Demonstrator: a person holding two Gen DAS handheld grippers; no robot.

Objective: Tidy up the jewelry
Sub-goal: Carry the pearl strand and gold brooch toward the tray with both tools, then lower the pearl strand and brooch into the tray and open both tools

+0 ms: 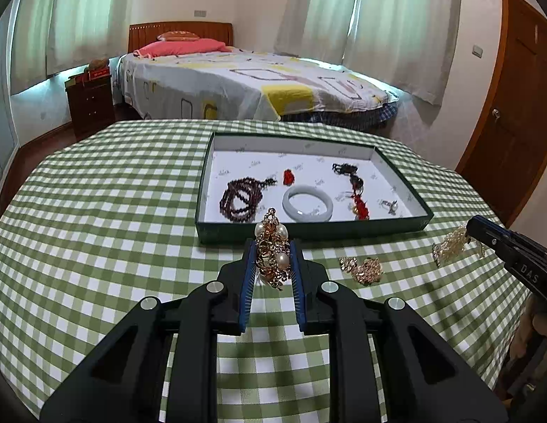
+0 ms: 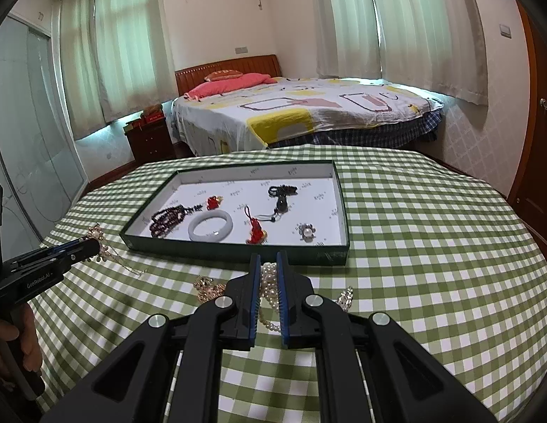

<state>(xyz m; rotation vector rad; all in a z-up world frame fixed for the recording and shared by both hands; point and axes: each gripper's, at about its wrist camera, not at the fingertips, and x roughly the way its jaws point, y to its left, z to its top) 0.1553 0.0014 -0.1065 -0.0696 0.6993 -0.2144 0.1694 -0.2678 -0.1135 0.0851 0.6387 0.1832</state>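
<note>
A dark green tray with a white floor stands on the checked table and holds a dark bead bracelet, a white jade bangle, red charms and a small brooch. My left gripper is shut on a gold and pearl necklace just in front of the tray's near wall. My right gripper is shut on a pearl strand near the tray's front wall. The right gripper also shows in the left wrist view. A gold piece lies on the cloth between them.
The green checked tablecloth covers a round table whose edges fall away on all sides. A bed, a nightstand, curtains and a wooden door stand beyond it.
</note>
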